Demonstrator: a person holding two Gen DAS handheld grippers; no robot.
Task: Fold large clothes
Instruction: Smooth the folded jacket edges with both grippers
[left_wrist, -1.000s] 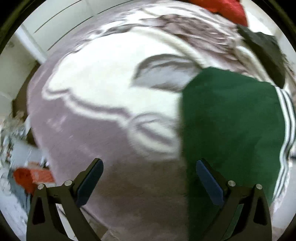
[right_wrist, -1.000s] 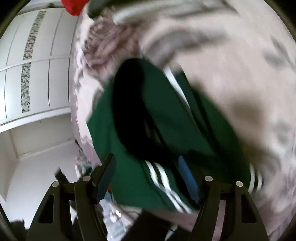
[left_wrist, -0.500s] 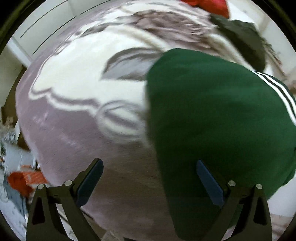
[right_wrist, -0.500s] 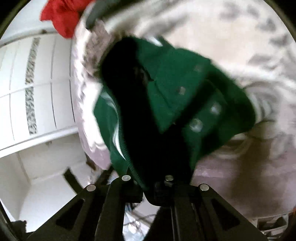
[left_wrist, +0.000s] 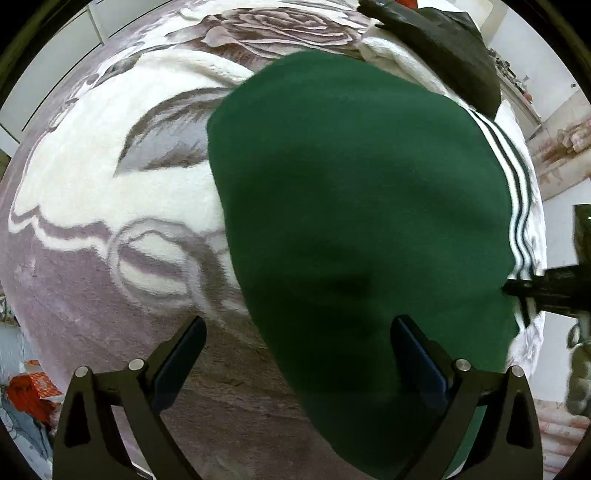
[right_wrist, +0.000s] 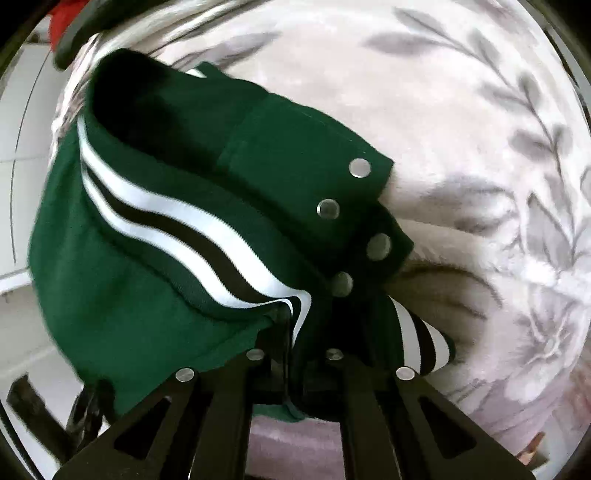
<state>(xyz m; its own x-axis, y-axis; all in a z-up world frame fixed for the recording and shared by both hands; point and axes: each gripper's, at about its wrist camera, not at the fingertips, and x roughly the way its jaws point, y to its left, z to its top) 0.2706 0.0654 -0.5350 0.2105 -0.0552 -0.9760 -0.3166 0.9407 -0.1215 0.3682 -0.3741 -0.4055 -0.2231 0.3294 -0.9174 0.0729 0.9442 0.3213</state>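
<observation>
Jacket, dark green with white and black stripes, is lying spread over a plush blanket patterned with grey leaves and roses, its plain back filling most of the left wrist view. Striped trim is running down its right edge there. At that same edge the right gripper is reaching in from the side and touching the hem.

Seen from the right wrist, the right gripper is pinching the striped hem of the jacket; its jaws have just been closing and then easing a touch wider, with the cloth caught between them, and they are now sitting nearly together on the fabric. Bunched cloth is rising from the grip, and a row of round metal snaps is showing along the front placket, which is draping onto the blanket beside it. That view is slightly blurred.

The left gripper is hanging over the jacket's lower left border with its fingers standing wide apart and holding nothing; the left finger is over bare blanket and the right one is over green cloth.

A dark garment is lying at the blanket's far end, just beyond the jacket, and something red is showing past it, too blurred to tell
</observation>
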